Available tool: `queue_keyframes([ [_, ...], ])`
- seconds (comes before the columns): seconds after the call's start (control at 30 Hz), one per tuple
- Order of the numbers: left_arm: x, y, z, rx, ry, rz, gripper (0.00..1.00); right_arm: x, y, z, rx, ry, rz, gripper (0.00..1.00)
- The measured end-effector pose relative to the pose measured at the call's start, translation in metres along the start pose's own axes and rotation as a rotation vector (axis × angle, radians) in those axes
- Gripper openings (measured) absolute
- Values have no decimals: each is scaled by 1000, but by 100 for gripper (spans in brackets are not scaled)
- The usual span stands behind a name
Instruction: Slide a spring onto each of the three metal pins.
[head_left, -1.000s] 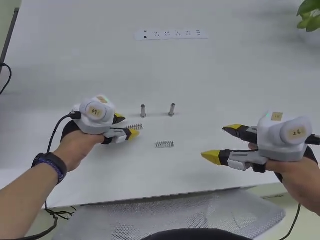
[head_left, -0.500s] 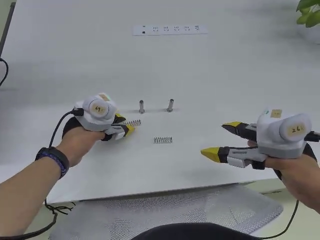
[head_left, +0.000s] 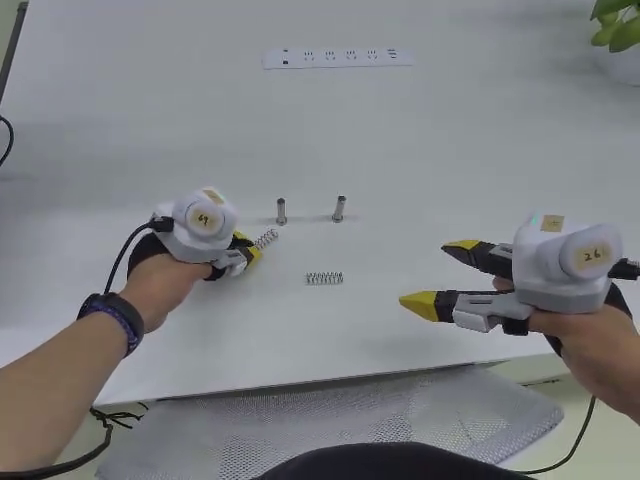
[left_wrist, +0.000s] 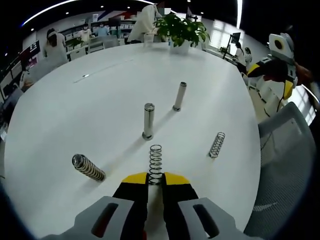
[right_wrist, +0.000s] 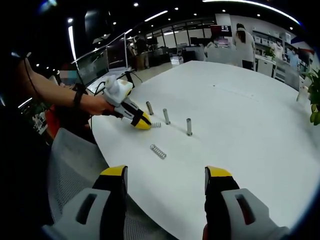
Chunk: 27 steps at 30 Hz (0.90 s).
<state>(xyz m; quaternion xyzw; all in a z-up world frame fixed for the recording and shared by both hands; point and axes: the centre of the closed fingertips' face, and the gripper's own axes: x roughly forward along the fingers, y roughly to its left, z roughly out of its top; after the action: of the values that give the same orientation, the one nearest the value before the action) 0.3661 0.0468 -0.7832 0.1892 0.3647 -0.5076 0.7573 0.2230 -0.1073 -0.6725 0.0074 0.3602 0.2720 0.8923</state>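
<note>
Held spring (left_wrist: 155, 161): near end pinched between the jaws of the left gripper (left_wrist: 155, 176), which are clamped together on it. The coil sticks straight out ahead. Its free end is just short of the base of the middle pin (left_wrist: 148, 121) and does not touch it.

Head view: held spring (head_left: 265, 238) is angled up toward the middle pin (head_left: 281, 210). The left gripper (head_left: 248, 255) is just left of that pin and nearer the person.

Far pin (left_wrist: 179, 96): bare and upright, beyond and to the right of the middle pin. In the head view the far pin (head_left: 339, 208) stands level with it, to its right.

Sprung pin (left_wrist: 87, 167): left of the middle pin and closer to the jaws. A coil wraps its shaft and the metal cap shows at the top. It leans in the fisheye, so I cannot tell its true tilt.

Loose spring (left_wrist: 217, 144): flat on the table, right of the middle pin and apart from it. In the head view the loose spring (head_left: 324, 278) lies nearer the person than the pin.

Right gripper (head_left: 440, 273): well right of the middle pin, near the table edge, jaws wide apart with nothing between them. Its own view shows the right gripper (right_wrist: 166, 172) with the same spread, and the middle pin (right_wrist: 166, 116) in a row of three.

Table (head_left: 450, 150): white. Power strip (head_left: 337, 58): far beyond the middle pin. Plant (head_left: 615, 22): leaves at the far right.
</note>
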Motion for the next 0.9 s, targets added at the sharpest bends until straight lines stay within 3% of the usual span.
queue_keyframes([
  [0.4, -10, 1, -10, -37, 16, 5, 2, 3, 3, -1, -2, 5, 16, 61],
  [0.9, -35, -5, -25, -75, -10, 19, 2, 9, 4, 3, -4, 0, 47, 61],
])
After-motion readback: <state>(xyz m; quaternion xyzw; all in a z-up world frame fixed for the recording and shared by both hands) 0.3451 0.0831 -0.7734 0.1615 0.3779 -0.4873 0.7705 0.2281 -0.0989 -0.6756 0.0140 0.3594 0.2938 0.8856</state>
